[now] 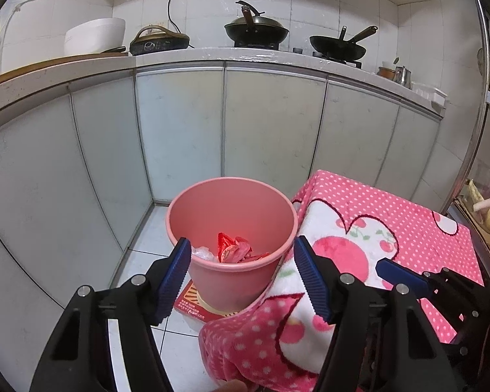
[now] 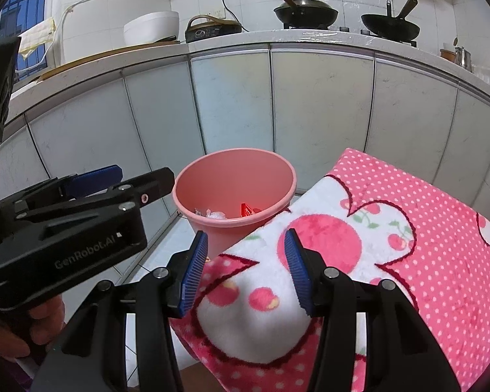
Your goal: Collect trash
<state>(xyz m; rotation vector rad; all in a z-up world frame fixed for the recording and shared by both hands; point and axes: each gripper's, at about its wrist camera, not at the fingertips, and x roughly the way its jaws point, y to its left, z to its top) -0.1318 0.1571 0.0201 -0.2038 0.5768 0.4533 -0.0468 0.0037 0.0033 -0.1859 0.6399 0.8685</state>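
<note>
A pink plastic bin (image 1: 245, 281) stands on the tiled floor beside a low table; it also shows in the right wrist view (image 2: 212, 232). Inside it lie red wrappers (image 1: 236, 250) and clear crumpled plastic (image 1: 203, 252). My left gripper (image 1: 245, 277) is open and empty, just in front of and above the bin's near rim. My right gripper (image 2: 245, 271) is open and empty, over the near corner of the pink polka-dot blanket (image 2: 392, 261), short of the bin. The right gripper's fingers (image 1: 405, 276) show at the right of the left wrist view.
The blanket (image 1: 359, 245) covers the table right of the bin. A red flat box (image 1: 192, 303) lies under the bin. Grey cabinet doors (image 1: 179, 124) stand behind, with woks (image 1: 256, 29), a cooker (image 1: 158, 42) and a white pot (image 1: 94, 34) on the counter.
</note>
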